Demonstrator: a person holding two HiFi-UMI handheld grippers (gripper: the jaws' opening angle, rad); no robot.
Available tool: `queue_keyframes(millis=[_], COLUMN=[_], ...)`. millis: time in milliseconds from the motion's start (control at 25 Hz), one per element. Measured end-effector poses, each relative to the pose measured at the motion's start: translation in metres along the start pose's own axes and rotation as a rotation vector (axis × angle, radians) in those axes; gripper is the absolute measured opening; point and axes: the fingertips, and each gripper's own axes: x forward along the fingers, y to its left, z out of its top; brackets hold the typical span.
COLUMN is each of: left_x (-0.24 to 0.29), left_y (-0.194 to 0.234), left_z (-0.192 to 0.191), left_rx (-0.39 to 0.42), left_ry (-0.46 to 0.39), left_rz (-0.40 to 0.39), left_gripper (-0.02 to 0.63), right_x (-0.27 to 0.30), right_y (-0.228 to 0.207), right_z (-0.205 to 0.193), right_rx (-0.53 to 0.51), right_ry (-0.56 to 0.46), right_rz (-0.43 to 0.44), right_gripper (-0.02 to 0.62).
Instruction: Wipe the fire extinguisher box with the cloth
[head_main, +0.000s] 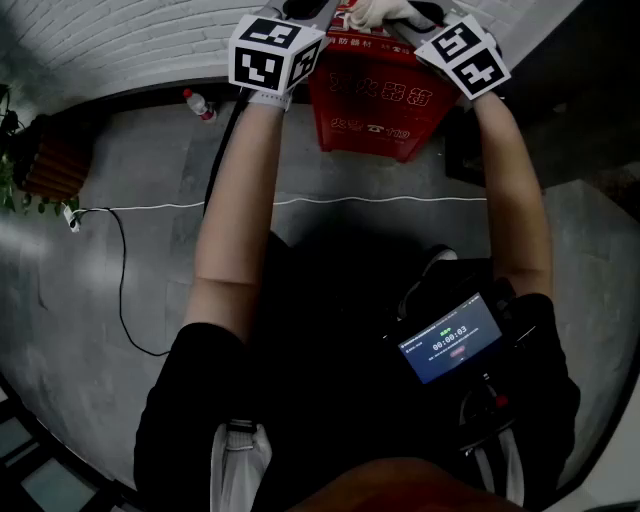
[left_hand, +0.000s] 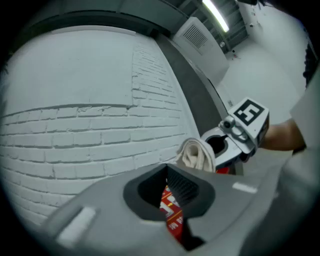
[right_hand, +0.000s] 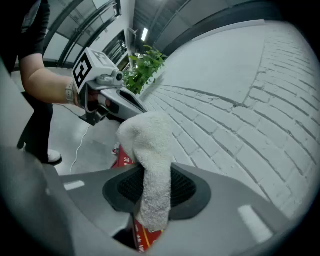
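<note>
Cloth (right_hand: 149, 150), one, in grip of right tool (right_hand: 152, 197); left tool (left_hand: 169, 199) narrow, empty; one box (head_main: 375, 100).

1. Grey moulded-plastic left gripper (left_hand: 169, 196): black ribbed pads (left_hand: 186, 187) line the jaws, and there is a pale rectangular mark on each side.
2. Grey moulded-plastic right gripper (right_hand: 155, 192): same shell, same black ribbed pads (right_hand: 186, 187).
3. White left marker cube (head_main: 275, 52) and white right marker cube (head_main: 462, 55), both with black square patterns.
4. Black short-sleeved top (head_main: 200, 400); pale wristband (head_main: 268, 98) on the left wrist.
5. Black chest-mounted device with a lit screen (head_main: 450, 338) showing timer digits; grey-white straps (head_main: 240, 465) at the near edge.
</note>
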Motion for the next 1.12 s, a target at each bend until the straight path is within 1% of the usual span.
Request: queue_keyframes(millis=[160,240,400,520,600,880,1000,1120], left_x=[0.013,0.017,0.022,0.026,0.030,0.057,0.070,0.077], left_y=[0.026,0.036,0.060,0.076,0.079,0.089,0.082,0.087], left_z=[-0.009,-0.018,-0.040,-0.052,-0.055,-0.070,-0.086,-0.104], left_rx=[0.007,0.022,0.061,0.047,0.023,-0.001,-0.010,-0.016], left_ry=[0.014,0.032,0.071,0.081,0.077,0.061,0.085,0.128], left_rz=[0.024,0.038,0.071,0.087,0.071,0.055,0.033,0.054], left_gripper=[0.000,0.000,0.000,0.000,0.000,0.000,0.000,0.000], right_x=[0.040,0.060,0.100,0.120,0.128,0.154,0.164,0.175], right_y=[-0.023,-0.027,-0.025,-0.027,-0.029,-0.032,-0.030,-0.025], right_z=[-0.006,-0.008,-0.016,-0.023,-0.024,-0.028,-0.032,-0.036], right_rx=[-0.132,-0.192,-0.260,-0.288,-0.293,-0.342,-0.365,-0.402], right_ry=[0.113,0.163,0.229,0.261,0.272,0.316,0.331,0.341], right_rz=[-0.020,-0.020,-0.001,-0.008,-0.010,0.022,0.043,0.068], right_gripper=[0.115,0.114,0.114,0.115,0.114,0.114,0.114,0.110])
